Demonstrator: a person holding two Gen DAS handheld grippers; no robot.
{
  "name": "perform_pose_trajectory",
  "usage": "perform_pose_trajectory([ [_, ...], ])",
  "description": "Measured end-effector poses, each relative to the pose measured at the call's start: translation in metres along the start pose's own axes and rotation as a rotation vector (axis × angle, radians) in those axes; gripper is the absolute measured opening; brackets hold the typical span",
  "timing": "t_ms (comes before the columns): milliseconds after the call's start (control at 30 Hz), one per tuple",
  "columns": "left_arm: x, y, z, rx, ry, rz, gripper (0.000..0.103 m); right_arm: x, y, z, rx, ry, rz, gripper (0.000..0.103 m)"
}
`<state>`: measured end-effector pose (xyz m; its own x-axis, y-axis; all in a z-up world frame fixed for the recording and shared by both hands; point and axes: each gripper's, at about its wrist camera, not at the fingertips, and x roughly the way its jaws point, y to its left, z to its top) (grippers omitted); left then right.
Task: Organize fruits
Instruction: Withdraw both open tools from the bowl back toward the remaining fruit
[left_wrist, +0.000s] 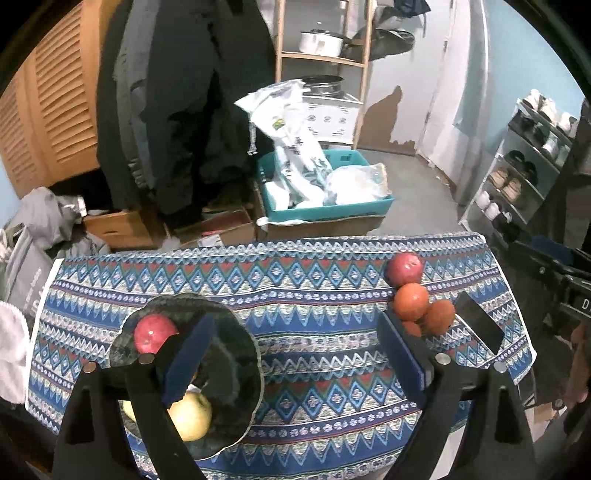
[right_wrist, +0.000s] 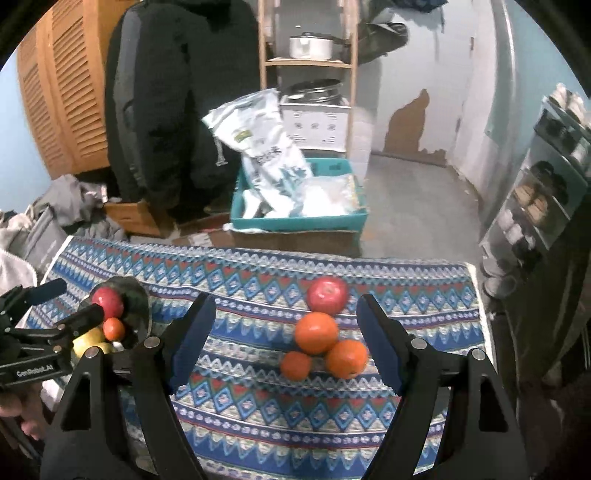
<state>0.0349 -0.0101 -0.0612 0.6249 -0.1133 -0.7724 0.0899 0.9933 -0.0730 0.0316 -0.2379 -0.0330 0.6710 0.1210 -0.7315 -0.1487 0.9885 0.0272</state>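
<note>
A dark glass plate (left_wrist: 236, 354) on the left of the table holds a red apple (left_wrist: 153, 332) and a yellow apple (left_wrist: 190, 415). My left gripper (left_wrist: 297, 325) stands open above the plate's right side, nothing between its fingers. In the right wrist view the plate (right_wrist: 138, 295) also shows a small orange (right_wrist: 113, 328). On the cloth to the right lie a red apple (right_wrist: 327, 295), two oranges (right_wrist: 316, 332) and a smaller one (right_wrist: 295, 365). My right gripper (right_wrist: 286, 301) hangs open above this cluster, not touching it. The left gripper (right_wrist: 70, 304) shows at the left edge.
The table wears a blue patterned cloth (right_wrist: 258, 406); its far edge drops to the floor. Beyond stand a teal crate (left_wrist: 332, 210) of white bags on cardboard boxes, a hanging dark coat (left_wrist: 184, 110) and a wooden shelf with pots. A shoe rack (left_wrist: 524, 173) lines the right wall.
</note>
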Motion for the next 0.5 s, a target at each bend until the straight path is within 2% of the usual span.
perform_pose_trajectory([
  [233, 0.008, -0.025, 0.006, 0.04, 0.013, -0.025, 0.091, -0.001, -0.034, -0.01, 0.032, 0.022, -0.048, 0.078],
  [500, 0.031, -0.053, 0.007, 0.111, 0.04, -0.029, 0.091, 0.012, -0.056, -0.02, 0.058, 0.064, -0.059, 0.078],
])
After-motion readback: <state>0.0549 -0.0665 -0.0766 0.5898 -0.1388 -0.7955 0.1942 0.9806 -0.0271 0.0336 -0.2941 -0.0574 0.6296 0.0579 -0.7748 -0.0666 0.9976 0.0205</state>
